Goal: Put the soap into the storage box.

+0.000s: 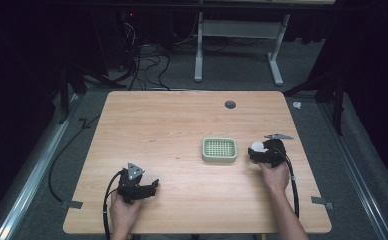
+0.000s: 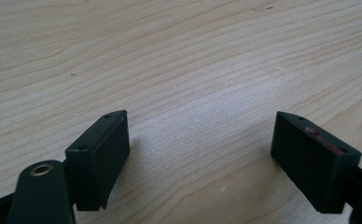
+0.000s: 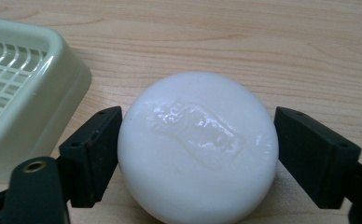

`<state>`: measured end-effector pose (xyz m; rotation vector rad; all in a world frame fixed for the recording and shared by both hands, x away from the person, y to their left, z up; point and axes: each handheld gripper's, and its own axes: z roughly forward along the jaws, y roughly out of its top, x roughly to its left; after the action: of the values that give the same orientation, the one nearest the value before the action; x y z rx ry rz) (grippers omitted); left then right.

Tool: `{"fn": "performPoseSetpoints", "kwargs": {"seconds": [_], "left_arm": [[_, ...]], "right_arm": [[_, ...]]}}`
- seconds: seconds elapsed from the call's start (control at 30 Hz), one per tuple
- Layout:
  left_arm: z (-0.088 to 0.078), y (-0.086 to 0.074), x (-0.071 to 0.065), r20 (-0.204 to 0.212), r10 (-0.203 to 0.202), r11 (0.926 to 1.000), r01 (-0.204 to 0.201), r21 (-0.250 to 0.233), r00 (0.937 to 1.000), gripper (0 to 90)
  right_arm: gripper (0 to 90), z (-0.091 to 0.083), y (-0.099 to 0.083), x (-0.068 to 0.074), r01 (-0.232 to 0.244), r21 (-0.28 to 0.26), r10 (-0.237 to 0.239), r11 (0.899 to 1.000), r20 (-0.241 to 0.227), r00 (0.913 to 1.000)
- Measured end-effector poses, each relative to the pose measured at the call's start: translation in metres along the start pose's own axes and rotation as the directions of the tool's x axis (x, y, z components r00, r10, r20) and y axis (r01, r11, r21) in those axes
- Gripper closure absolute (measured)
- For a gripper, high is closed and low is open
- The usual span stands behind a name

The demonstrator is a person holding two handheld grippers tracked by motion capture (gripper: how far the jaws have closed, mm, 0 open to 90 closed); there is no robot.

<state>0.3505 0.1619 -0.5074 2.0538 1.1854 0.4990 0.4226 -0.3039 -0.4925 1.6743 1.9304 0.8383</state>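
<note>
Step in hand: you look to be at the grasp, with your right gripper (image 3: 198, 158) set around the soap (image 3: 198, 149) and the green soap dish (image 1: 219, 150) waiting just beside it.
Right gripper: both jaws sit against the soap's sides, left and right, so it reads as clamped on the bar, though how firm the squeeze is you cannot judge from here.
Left gripper: your left gripper (image 2: 200, 158) has its jaws spread wide with bare wood between them; in the high view it rests (image 1: 149, 190) near the front edge of the table (image 1: 172, 120), well apart from the dish.
Where the soap is: at the right of the table, between the right jaws, just to the right of the dish and not in it; whether it rests on the wood or is just off it is hard to tell.
How the soap looks: a round white bar, glossy, domed, with a raised stamp on its upper face; too blurred to read.
Dish: pale green, slotted grid floor, rounded corners (image 3: 25, 93), nothing lying in it.
Next move calls for: probably a lift clear of the dish's rim, a short carry toward the left, then a gentle set-down on the grid.
Risk: the smooth curved sides may slip, so keep your grip steady.
</note>
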Motion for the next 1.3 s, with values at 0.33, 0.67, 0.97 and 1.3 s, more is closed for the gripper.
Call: {"fn": "performPoseSetpoints", "kwargs": {"seconds": [0.33, 0.67, 0.97, 1.3], "left_arm": [[0.0, 0.0, 0.0, 0.0, -0.001, 1.0, 0.001, 0.0, 1.0, 19.9], [0.0, 0.0, 0.0, 0.0, 0.0, 1.0, 0.0, 0.0, 1.0, 19.9], [0.0, 0.0, 0.0, 0.001, -0.001, 1.0, 0.001, 0.0, 1.0, 19.9], [0.0, 0.0, 0.0, 0.001, -0.001, 1.0, 0.001, 0.0, 1.0, 19.9]], "right_arm": [[23.7, 0.001, -0.001, 0.0, 0.003, -0.002, -0.003, 1.0, -0.014, 0.9999], [24.0, -0.001, -0.001, 0.001, 0.024, 0.004, -0.024, 1.0, -0.004, 0.9997], [24.0, -0.009, 0.0, -0.002, 0.013, -0.011, -0.013, 1.0, -0.012, 0.9998], [24.0, -0.023, 0.004, 0.003, 0.024, -0.048, -0.027, 0.999, -0.05, 0.9984]]}}
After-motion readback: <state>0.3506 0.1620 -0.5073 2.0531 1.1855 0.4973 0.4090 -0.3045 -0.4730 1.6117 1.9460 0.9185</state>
